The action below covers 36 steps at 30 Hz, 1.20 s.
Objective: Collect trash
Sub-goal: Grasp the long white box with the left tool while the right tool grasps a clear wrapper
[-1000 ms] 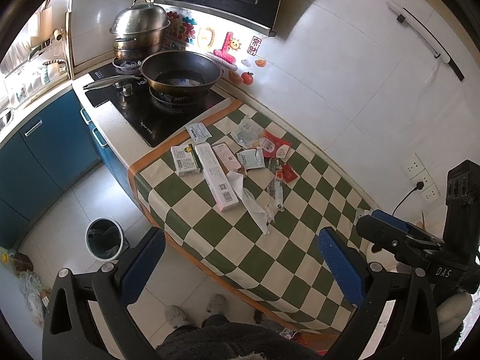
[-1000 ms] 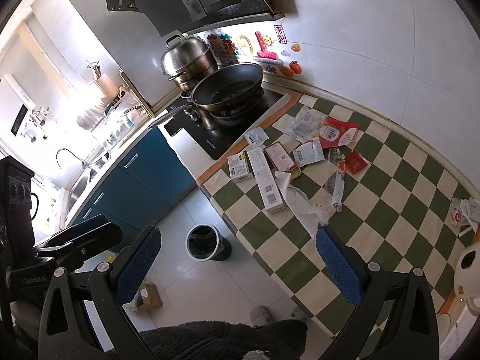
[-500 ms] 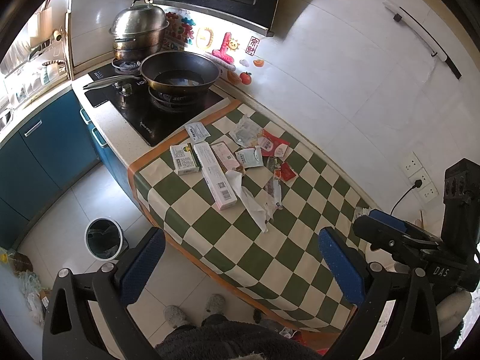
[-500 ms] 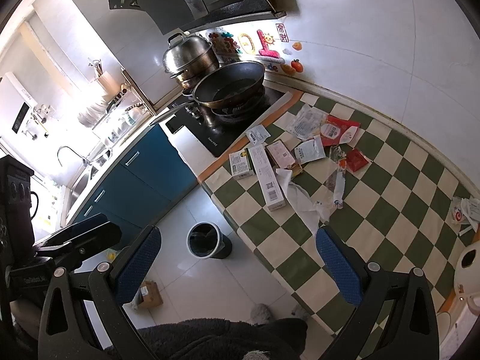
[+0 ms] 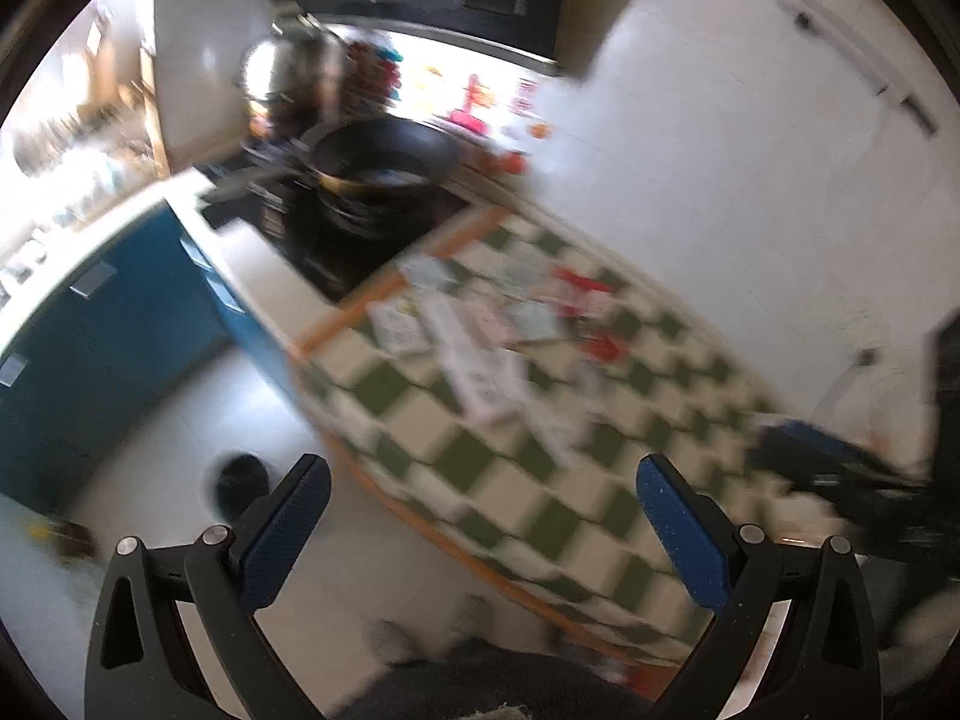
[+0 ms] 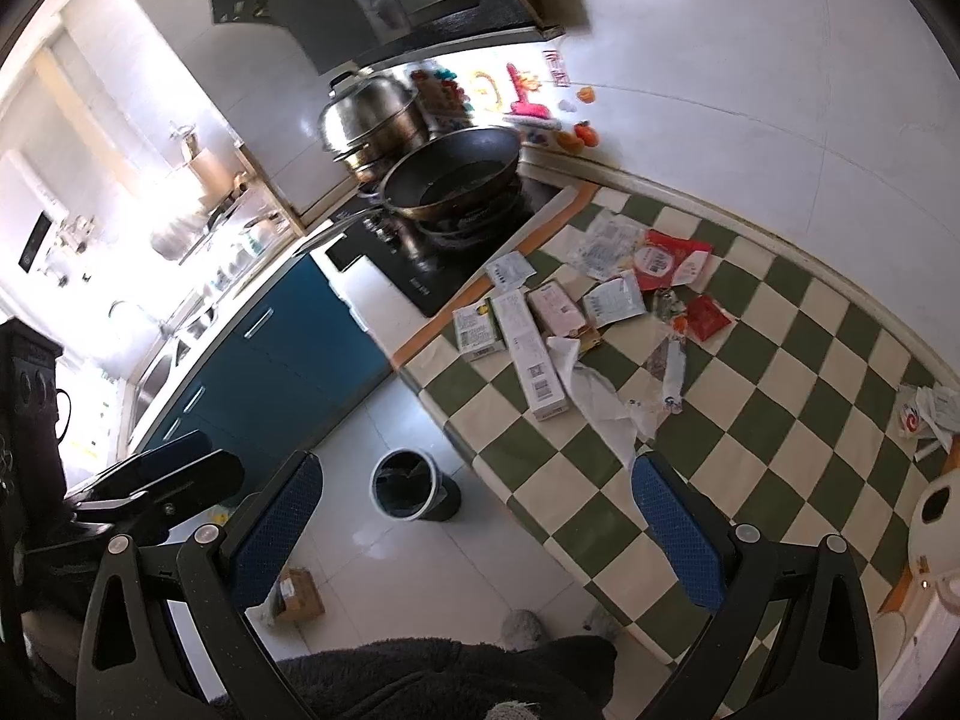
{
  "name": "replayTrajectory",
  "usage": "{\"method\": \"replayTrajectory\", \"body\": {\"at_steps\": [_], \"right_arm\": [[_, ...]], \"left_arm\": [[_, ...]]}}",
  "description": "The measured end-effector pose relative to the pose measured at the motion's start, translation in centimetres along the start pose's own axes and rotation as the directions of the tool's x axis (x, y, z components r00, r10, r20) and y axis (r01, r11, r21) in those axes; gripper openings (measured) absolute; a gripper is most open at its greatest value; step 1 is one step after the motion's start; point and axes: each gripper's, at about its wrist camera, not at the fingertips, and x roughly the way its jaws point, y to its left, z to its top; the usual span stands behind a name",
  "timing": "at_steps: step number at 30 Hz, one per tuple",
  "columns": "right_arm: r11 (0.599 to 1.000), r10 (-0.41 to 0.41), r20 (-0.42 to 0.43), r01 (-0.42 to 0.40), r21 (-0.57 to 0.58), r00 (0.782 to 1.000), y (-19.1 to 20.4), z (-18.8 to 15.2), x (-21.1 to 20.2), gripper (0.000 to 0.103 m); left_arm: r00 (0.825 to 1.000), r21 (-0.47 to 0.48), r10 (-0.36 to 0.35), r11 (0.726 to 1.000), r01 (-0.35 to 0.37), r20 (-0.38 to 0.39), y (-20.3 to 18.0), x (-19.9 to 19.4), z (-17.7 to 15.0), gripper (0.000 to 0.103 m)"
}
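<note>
Trash lies in a loose heap on the checkered surface, close to the edge that meets the stove. In the right wrist view, from left to right: a small green box at that edge, a long white box just beside it, a pink packet touching the long box, then a crumpled tissue that reaches toward the front edge. Further right are a pale packet, a clear wrapper near the back edge, a big red packet and a small red packet. Well apart, at the far right edge, lie some more papers.

On the floor, left of the surface, a bin stands upright with a dark bag inside. A small carton lies on the floor near it. Behind the trash, a black pan sits on the stove, and a steel pot with lid stands behind the pan.

The left claw is wide and holds nothing; its view is very blurred, so there the trash shows only as pale and red spots on the surface. The right claw is also wide and empty, above the floor and the front edge of the surface.
</note>
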Motion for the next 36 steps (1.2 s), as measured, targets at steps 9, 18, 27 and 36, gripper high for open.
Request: {"method": "replayTrajectory", "body": {"at_steps": [9, 18, 27, 36], "right_arm": [[0.966, -0.215, -0.007, 0.214, 0.148, 0.977, -3.7, 1.3, 5.7, 0.103], [0.888, -0.354, -0.165, 0.386, 0.25, 0.921, -13.5, 6.1, 19.7, 0.087], [0.874, -0.343, -0.32, 0.425, 0.235, 0.883, -20.7, 7.9, 29.5, 0.069], [0.899, -0.296, -0.371, 0.388, 0.204, 0.88, -21.5, 9.4, 35.3, 0.069]], "left_arm": [[0.967, 0.077, 0.248, 0.967, -0.243, -0.055, 2.3, 10.9, 2.7, 0.103], [0.906, -0.047, 0.154, 0.981, -0.187, -0.394, 2.1, 27.9, 5.4, 0.103], [0.813, -0.233, -0.041, 0.965, -0.117, -0.58, 0.1, 40.9, 6.9, 0.067], [0.835, -0.02, 0.111, 0.989, -0.144, -0.539, -1.8, 39.6, 6.6, 0.045]]}}
